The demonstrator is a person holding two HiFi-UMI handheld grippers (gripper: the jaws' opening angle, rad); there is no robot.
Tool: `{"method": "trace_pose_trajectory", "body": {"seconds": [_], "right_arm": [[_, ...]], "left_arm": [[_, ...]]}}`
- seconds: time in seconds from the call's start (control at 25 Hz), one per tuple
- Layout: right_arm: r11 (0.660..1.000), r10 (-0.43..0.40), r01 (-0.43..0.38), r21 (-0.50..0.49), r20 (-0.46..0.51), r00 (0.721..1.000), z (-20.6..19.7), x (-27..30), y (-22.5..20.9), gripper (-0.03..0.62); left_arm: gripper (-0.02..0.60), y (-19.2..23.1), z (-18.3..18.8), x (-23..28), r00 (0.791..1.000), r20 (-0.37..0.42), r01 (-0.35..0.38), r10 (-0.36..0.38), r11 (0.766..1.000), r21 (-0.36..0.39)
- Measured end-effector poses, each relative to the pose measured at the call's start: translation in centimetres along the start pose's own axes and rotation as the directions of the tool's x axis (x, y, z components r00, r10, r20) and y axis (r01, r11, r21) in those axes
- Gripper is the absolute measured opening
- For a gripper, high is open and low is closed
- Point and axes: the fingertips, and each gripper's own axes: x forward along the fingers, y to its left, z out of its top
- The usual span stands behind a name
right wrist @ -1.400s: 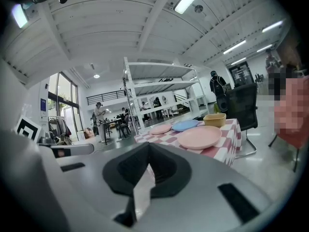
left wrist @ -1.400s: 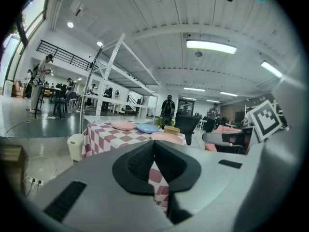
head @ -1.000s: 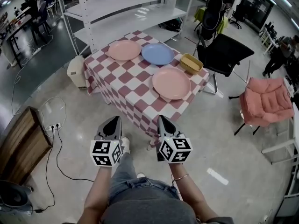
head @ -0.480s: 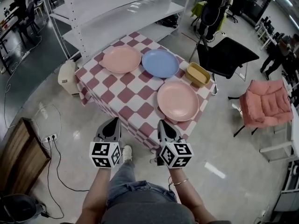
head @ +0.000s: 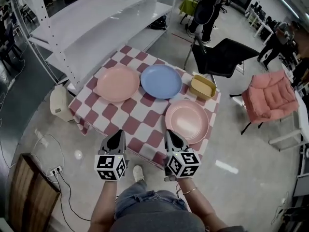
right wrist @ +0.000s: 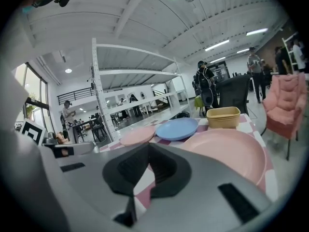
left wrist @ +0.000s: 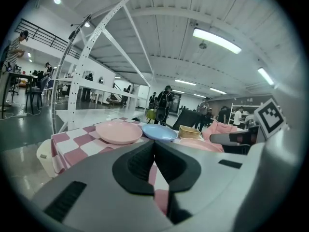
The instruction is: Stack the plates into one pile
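- Lying apart on the checkered table (head: 126, 116), the far pink plate (head: 118, 83), blue plate (head: 161, 81) and near pink plate (head: 187, 121) were unstacked; all stacking remained.
- Left gripper (head: 117, 134) and right gripper (head: 170, 134) were clenched, empty.

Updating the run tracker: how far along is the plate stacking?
Done: nothing. The far pink plate, blue plate and near pink plate lie side by side on the checkered table, none stacked. In hand: nothing; the left tongs and right tongs are shut and empty at the table's near edge. Left: all the stacking.
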Motion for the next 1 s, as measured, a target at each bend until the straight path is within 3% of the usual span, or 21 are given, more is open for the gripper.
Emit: {"method": "trace_pose_trajectory", "body": {"seconds": [0.44, 1.0], "right_arm": [[0.972, -0.234, 0.232, 0.035, 0.044, 0.971, 2.4, 0.4, -5.8, 0.009], [0.871, -0.484, 0.472, 0.138, 0.071, 0.872, 1.9, -4.5, -15.1, 0.010]], "left_arm": [[0.015, -0.7, 1.0, 7.8, 0.987, -0.056, 0.153, -0.152, 0.988, 0.021], [0.017, -7.7, 0.3, 15.1, 0.934, -0.145, 0.342, -0.326, 0.934, 0.099]]}}
